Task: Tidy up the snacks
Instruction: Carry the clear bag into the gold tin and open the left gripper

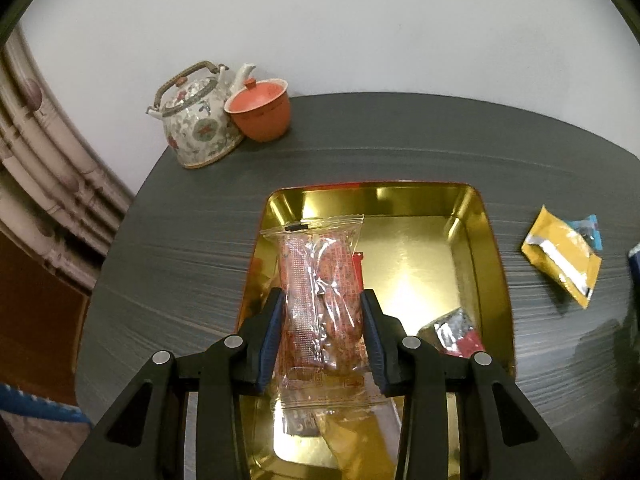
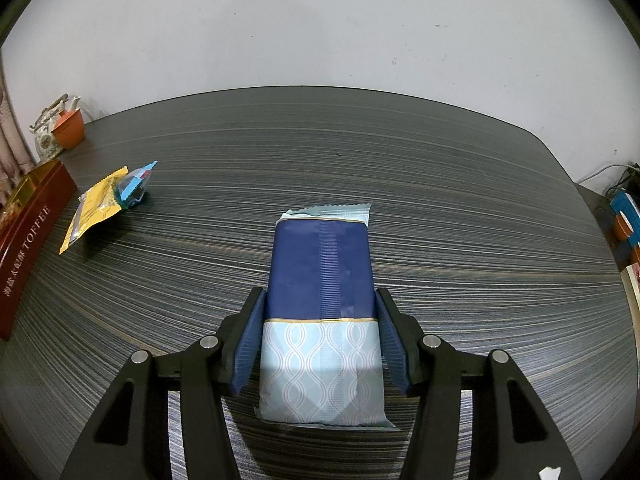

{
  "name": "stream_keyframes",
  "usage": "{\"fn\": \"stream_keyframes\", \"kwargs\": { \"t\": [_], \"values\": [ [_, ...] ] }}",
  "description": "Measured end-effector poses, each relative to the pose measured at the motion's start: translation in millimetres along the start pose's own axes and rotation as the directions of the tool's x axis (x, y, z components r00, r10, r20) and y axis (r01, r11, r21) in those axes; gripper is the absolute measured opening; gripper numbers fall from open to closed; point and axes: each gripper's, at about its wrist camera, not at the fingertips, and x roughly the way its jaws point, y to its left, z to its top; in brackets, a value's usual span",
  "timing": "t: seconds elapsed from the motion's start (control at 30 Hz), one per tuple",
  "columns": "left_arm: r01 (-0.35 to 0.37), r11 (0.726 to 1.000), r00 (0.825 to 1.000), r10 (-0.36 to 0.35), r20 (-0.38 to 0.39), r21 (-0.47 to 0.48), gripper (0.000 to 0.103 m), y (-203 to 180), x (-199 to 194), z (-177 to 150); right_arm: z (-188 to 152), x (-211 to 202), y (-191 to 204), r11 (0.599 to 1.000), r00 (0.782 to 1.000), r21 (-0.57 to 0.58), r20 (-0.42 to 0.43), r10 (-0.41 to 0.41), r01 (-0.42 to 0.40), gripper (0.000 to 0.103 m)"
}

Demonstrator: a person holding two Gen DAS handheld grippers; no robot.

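My left gripper (image 1: 323, 300) is shut on a clear red-printed snack packet (image 1: 320, 276) and holds it over the gold-lined tin box (image 1: 488, 248). A silver-and-red packet (image 1: 456, 334) and a yellow packet (image 1: 360, 444) lie in the box. My right gripper (image 2: 320, 300) is shut on a navy and pale-blue snack pack (image 2: 320, 304) just above the table. A yellow packet (image 2: 94, 208) and a small blue packet (image 2: 134, 186) lie on the table to the left, next to the box's red "TOFFEE" side (image 2: 32, 236). They also show in the left wrist view, yellow packet (image 1: 560, 256).
A flowered teapot (image 1: 198, 120) and an orange lidded cup (image 1: 260, 110) stand at the far left corner of the dark striped table (image 2: 440, 200). A white wall is behind. Books and cables (image 2: 624, 216) sit off the table's right edge.
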Motion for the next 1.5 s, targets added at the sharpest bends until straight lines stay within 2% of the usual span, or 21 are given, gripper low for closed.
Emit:
{"fn": "stream_keyframes", "kwargs": {
  "t": [0.13, 0.27, 0.63, 0.73, 0.77, 0.8, 0.9, 1.23, 1.5],
  "values": [
    [0.026, 1.0, 0.999, -0.027, -0.03, -0.014, 0.039, 2.3, 12.6, 1.3, -0.2, 0.1, -0.4, 1.0, 1.0, 0.0, 0.0, 0.0, 0.0, 0.051],
    [0.017, 1.0, 0.998, -0.017, -0.055, -0.001, 0.039, 0.1, 24.6, -0.5, -0.2, -0.1, -0.4, 1.0, 1.0, 0.0, 0.0, -0.001, 0.001, 0.051],
    [0.022, 1.0, 0.998, -0.021, -0.059, 0.012, 0.04, -6.2, 25.8, -2.5, 0.2, -0.1, -0.2, 1.0, 1.0, 0.0, -0.001, -0.002, 0.002, 0.051],
    [0.029, 1.0, 0.997, -0.029, -0.067, 0.003, 0.043, -5.4, 24.8, -2.8, 0.2, 0.0, -0.2, 1.0, 1.0, 0.0, -0.001, -0.002, 0.002, 0.051],
    [0.03, 1.0, 0.997, -0.03, -0.066, 0.003, 0.049, -5.1, 24.4, -2.5, 0.3, 0.0, -0.1, 1.0, 1.0, 0.0, -0.001, -0.002, 0.002, 0.051],
    [0.03, 1.0, 0.998, -0.03, -0.06, 0.006, 0.056, -5.3, 22.6, -2.7, 0.4, -0.1, -0.1, 1.0, 1.0, 0.0, -0.001, -0.002, 0.002, 0.051],
    [0.014, 0.999, 0.999, -0.013, -0.034, 0.03, 0.063, -7.3, 15.5, -3.5, 0.5, 0.0, -0.1, 1.0, 1.0, 0.0, -0.001, -0.002, 0.002, 0.052],
    [0.043, 0.999, 0.999, -0.043, 0.005, 0.018, 0.064, 0.5, -8.9, -7.1, 0.8, 0.2, -0.3, 1.0, 1.0, -0.001, -0.001, -0.002, 0.002, 0.052],
    [0.055, 0.998, 0.998, -0.054, 0.045, -0.018, 0.065, 17.5, -35.9, -26.1, 0.8, 0.1, 0.1, 1.0, 1.0, -0.001, -0.001, -0.003, 0.003, 0.052]
  ]
}}
